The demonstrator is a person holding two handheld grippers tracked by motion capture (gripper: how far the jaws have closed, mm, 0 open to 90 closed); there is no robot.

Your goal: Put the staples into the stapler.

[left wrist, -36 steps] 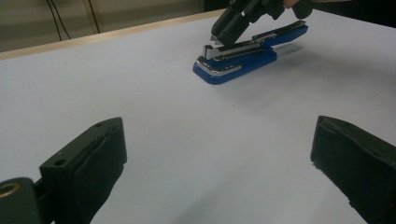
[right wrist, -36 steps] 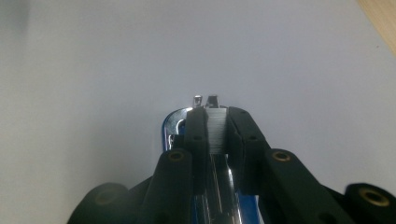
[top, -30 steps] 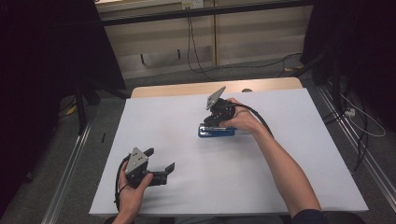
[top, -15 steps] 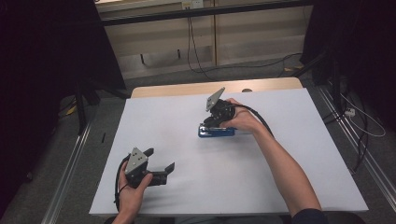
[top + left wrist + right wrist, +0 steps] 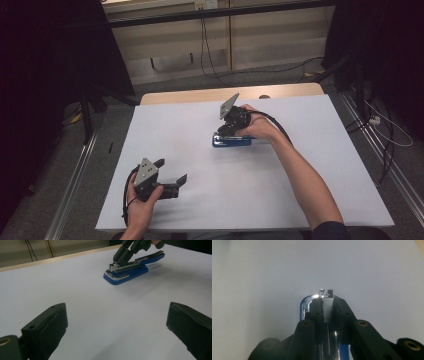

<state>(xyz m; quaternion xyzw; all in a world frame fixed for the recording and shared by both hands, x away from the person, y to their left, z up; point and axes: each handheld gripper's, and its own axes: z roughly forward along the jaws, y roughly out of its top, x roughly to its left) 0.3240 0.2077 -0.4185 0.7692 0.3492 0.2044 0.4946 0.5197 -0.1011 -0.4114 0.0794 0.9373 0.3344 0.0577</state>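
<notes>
A blue stapler (image 5: 235, 142) lies on the white table (image 5: 310, 165), a little right of the middle. My right gripper (image 5: 223, 131) comes down on its front end and is shut on the silver staple rail (image 5: 327, 311), one black jaw on each side. The left gripper view shows the blue stapler (image 5: 130, 271) with the right gripper (image 5: 120, 259) pinching that rail, the blue top arm raised behind it. My left gripper (image 5: 171, 170) rests near the front left of the table, open, nothing between its fingers (image 5: 53, 317).
A wooden strip (image 5: 200, 94) runs along the table's far edge. Metal rails (image 5: 75, 185) flank the table on both sides. Cables (image 5: 395, 135) trail on the floor at the right and behind.
</notes>
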